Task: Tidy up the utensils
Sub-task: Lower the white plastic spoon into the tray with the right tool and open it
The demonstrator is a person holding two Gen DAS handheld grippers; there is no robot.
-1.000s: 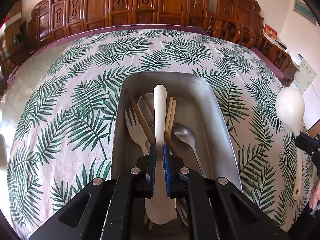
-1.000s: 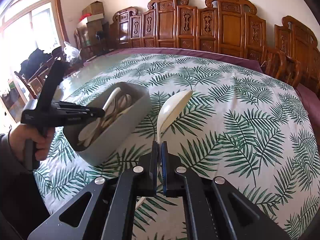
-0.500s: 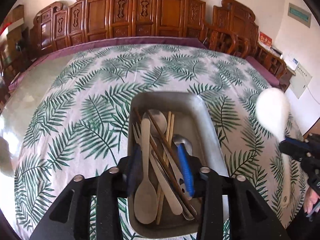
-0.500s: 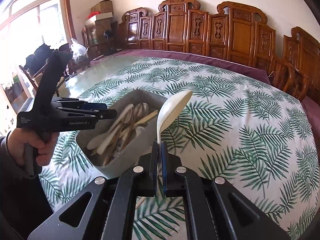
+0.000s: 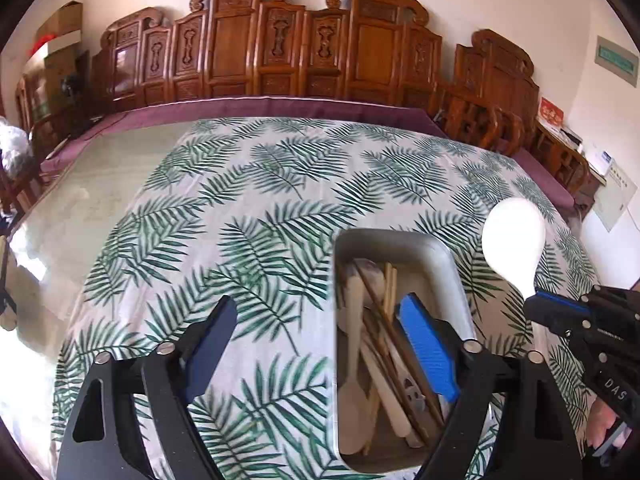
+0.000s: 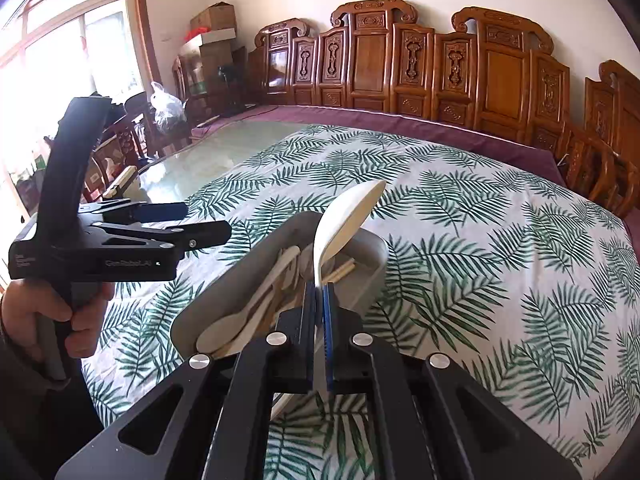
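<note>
Clamping a white rice spoon [image 6: 347, 224] by its handle, the right gripper [image 6: 319, 300] has its jaws pressed tight, the spoon's bowl raised ahead of it. Just beyond and below sits a grey tray [image 6: 224, 284] holding wooden spoons and chopsticks [image 5: 390, 280]. To its left, the left gripper [image 5: 316, 344] hovers with nothing between its jaws, which are opening wide. Beneath everything lies a palm-leaf tablecloth [image 6: 480, 240].

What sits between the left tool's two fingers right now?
Nothing held: only leaf-print tablecloth shows between the opening fingers in the left wrist view; the tray is behind the right one.
</note>
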